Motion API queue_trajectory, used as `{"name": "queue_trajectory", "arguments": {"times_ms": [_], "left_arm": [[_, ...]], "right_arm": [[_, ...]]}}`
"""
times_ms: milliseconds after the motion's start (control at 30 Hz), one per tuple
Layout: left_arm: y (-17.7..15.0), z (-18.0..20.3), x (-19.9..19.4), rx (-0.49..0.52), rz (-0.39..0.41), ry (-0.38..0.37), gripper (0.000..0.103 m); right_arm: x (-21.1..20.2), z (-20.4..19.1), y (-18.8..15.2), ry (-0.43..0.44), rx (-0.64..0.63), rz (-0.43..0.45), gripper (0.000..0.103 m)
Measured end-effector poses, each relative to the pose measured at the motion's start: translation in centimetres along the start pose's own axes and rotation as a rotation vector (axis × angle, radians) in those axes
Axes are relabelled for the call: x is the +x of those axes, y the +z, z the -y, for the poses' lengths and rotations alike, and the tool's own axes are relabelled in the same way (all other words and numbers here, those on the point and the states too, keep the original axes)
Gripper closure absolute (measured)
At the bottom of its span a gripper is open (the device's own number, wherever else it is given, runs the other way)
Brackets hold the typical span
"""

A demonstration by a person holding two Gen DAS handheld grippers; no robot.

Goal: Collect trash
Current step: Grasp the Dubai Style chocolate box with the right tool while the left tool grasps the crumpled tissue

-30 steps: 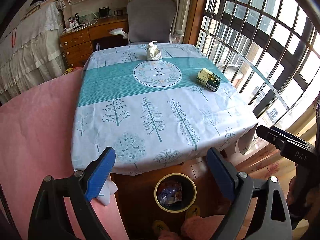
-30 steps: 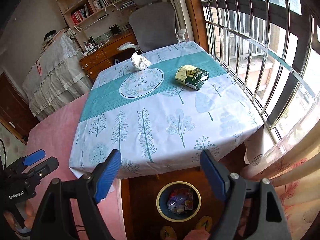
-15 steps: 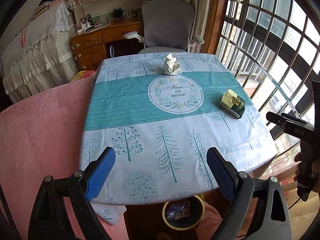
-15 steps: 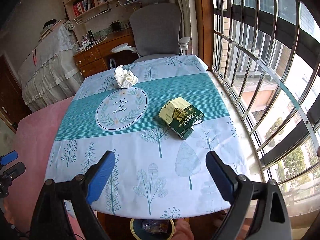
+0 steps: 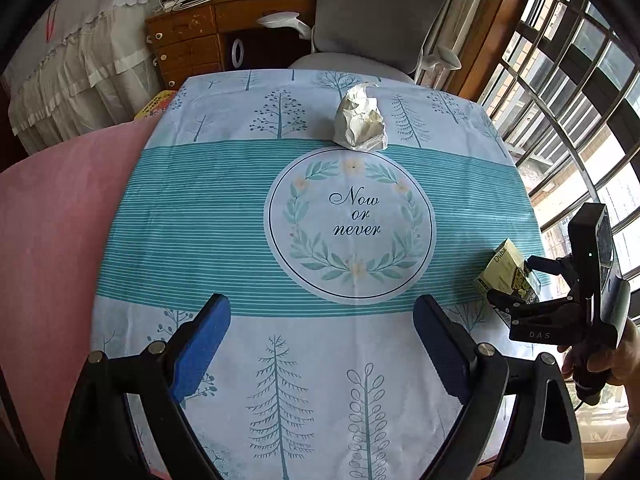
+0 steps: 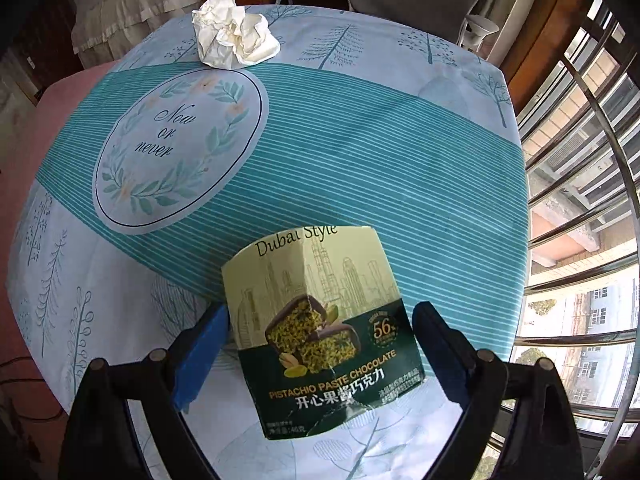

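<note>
Tissue wad [image 5: 361, 119] behind choc box [image 6: 320, 328]

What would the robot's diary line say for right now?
right gripper: open, fingers astride chocolate box | left gripper: open, empty | crumpled paper: on tablecloth

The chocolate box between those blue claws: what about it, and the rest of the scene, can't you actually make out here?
- Chocolate box: right wrist view, contents unseen; full or empty unknown.
- Right gripper: fingers straddle the box; contact unclear.
- Same box: left wrist view, partly behind the right gripper.
- Crumpled paper: far side hidden.
</note>
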State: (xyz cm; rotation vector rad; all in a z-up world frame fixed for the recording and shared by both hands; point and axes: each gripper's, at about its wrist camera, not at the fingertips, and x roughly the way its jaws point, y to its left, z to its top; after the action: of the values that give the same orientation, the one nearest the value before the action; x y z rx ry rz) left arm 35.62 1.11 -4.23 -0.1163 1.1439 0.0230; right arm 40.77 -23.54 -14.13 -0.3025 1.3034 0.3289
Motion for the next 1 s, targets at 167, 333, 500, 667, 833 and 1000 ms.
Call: {"name": "queue_trajectory", "arguments": {"times_ms": [167,333,500,667,833,1000], "left_arm": [[1.6,0.6,2.9,-0.005,-0.038,0.014,0.012],[3.2,0.9,4.5,0.000,-0.038,0.042,0.012],[6.6,1.6,5.5,0.006,-0.015,0.039,0.012],[11.0,3.0,7.6,0.017,-0.018,-0.011,0.012],[15.0,4.0,10.8,-0.002,-0.028,-0.028,0.012],[17.5,4.2,15.1,-0.066,-0.092,-0.071,0.012]], "right_arm": [[2.4,0.6,0.9,0.039,-0.012,-0.090,0.007],[1.6,2.2,2.4,0.100,0.066,-0.073,0.023],[0.6,4.3,3.9,0.163,0.185,0.006,0.025],[0.2,6.8,5.8,0.184,0.314,0.101,0.025],[0.2,8.6,6.6,0.202,0.411,0.165,0.025],[0.9,10.1,8.3,0.207,0.430,0.185,0.025]]}}
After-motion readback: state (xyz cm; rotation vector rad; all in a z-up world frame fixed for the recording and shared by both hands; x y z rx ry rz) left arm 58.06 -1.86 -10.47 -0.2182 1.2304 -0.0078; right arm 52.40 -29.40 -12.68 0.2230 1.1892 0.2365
